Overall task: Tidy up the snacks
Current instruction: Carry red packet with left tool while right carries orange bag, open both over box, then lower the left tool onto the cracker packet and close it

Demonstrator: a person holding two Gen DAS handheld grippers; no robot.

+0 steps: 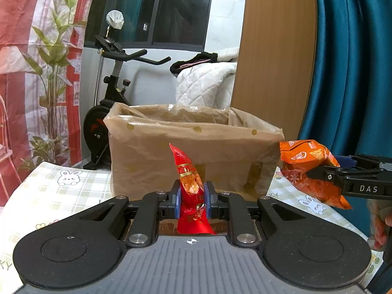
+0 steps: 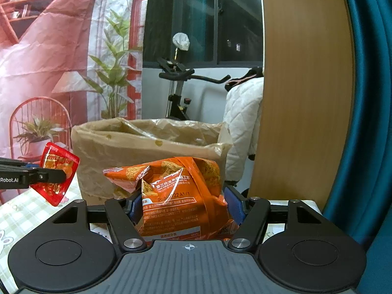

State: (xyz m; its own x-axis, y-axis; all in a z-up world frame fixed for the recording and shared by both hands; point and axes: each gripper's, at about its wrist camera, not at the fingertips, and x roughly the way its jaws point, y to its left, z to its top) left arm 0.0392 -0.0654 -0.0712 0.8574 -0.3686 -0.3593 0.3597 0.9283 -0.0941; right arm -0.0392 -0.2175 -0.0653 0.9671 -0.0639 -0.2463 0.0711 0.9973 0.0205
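Observation:
My left gripper [image 1: 192,202] is shut on a small red snack packet [image 1: 189,183], held upright in front of the brown box [image 1: 191,152]. In the right wrist view the same red packet [image 2: 57,171] hangs at the far left in the left gripper [image 2: 62,175]. My right gripper [image 2: 187,207] is shut on a larger orange snack bag [image 2: 181,196], its blue pads pressing both sides. From the left wrist view the orange bag [image 1: 310,169] shows at the right, clamped in the right gripper [image 1: 321,171]. Both packets hang off the table, short of the box [image 2: 147,152].
The box is lined with crinkled brown plastic and open on top, standing on a checked tablecloth [image 1: 54,191] with rabbit prints. An exercise bike [image 1: 110,93], a white quilt [image 1: 205,83], a wooden panel [image 1: 274,56] and a teal curtain [image 1: 352,61] lie beyond. A hand [image 1: 379,227] shows at the right.

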